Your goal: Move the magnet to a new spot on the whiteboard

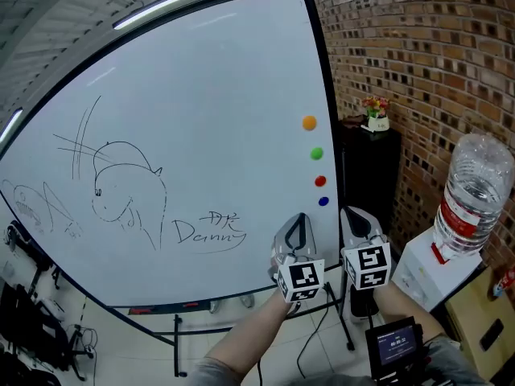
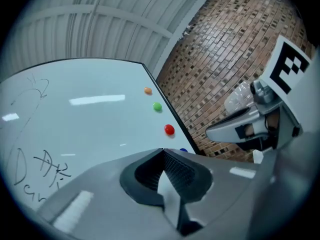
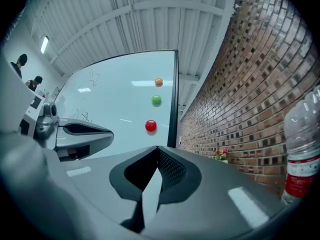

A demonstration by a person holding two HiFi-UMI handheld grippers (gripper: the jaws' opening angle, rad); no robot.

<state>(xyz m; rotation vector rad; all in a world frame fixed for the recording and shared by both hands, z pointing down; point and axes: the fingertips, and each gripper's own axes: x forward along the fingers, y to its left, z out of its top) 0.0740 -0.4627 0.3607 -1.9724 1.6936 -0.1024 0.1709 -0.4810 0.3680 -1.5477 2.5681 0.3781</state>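
Observation:
Four round magnets sit in a column near the whiteboard's (image 1: 201, 95) right edge: orange (image 1: 310, 122), green (image 1: 316, 153), red (image 1: 320, 181) and blue (image 1: 323, 201). My left gripper (image 1: 298, 216) is held below the blue magnet, apart from the board, with its jaws shut on nothing. My right gripper (image 1: 352, 211) hangs beside it on the right, also shut and empty. The left gripper view shows the orange (image 2: 147, 90), green (image 2: 157, 106) and red (image 2: 169, 129) magnets above its closed tips (image 2: 162, 149). In the right gripper view the red magnet (image 3: 150, 126) lies just above the closed tips (image 3: 158, 147); the blue one is hidden.
A brick wall (image 1: 418, 55) runs along the right. A black cabinet (image 1: 370, 175) with a small flower pot (image 1: 375, 115) stands beside the board. A water bottle (image 1: 475, 191) sits on a white box (image 1: 426, 268). Handwriting and sketches (image 1: 121, 187) cover the board's left half.

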